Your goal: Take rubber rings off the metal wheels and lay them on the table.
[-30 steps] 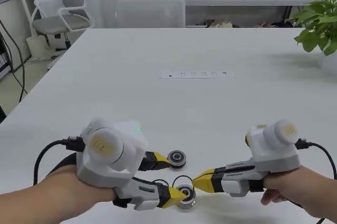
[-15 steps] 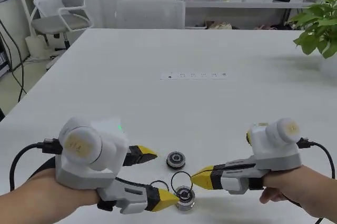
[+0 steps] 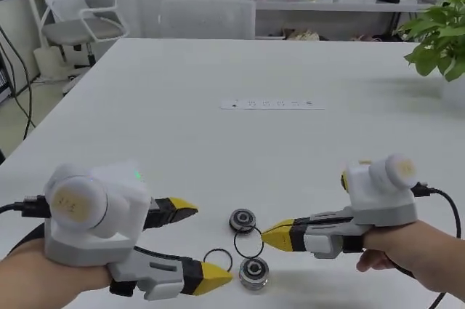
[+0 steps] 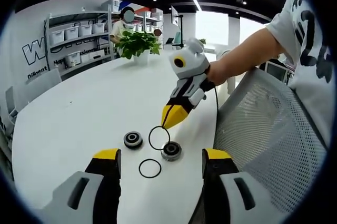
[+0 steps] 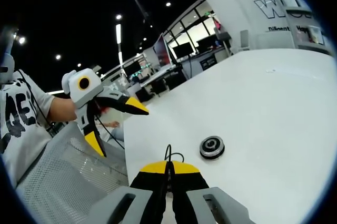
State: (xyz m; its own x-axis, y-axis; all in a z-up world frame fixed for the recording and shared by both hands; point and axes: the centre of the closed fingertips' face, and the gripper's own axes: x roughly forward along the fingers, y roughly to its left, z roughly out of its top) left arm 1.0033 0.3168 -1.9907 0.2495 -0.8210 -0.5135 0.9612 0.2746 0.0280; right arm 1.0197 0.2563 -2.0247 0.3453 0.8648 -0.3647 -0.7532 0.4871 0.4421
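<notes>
Two metal wheels lie near the table's front edge, one (image 3: 243, 219) farther back and one (image 3: 253, 271) nearer me. A loose black rubber ring (image 3: 218, 259) lies flat beside the nearer wheel. My right gripper (image 3: 265, 236) is shut on a second rubber ring (image 3: 248, 242), which hangs from its tips between the two wheels. In the left gripper view that held ring (image 4: 159, 138) dangles over the wheels (image 4: 171, 151). My left gripper (image 3: 195, 241) is open and empty, left of the wheels. The right gripper view has its own tips (image 5: 168, 167) pinching the thin ring (image 5: 171, 155) near a wheel (image 5: 211, 147).
A white socket strip (image 3: 265, 103) is set into the table's middle. A potted plant (image 3: 439, 33) stands at the far right edge. Office chairs (image 3: 207, 14) sit beyond the far side. A mesh chair (image 4: 268, 129) is close behind the front edge.
My left gripper has opened, let go of the nearer wheel and drawn back to the left. The right gripper still pinches the ring, which now hangs free of that wheel.
</notes>
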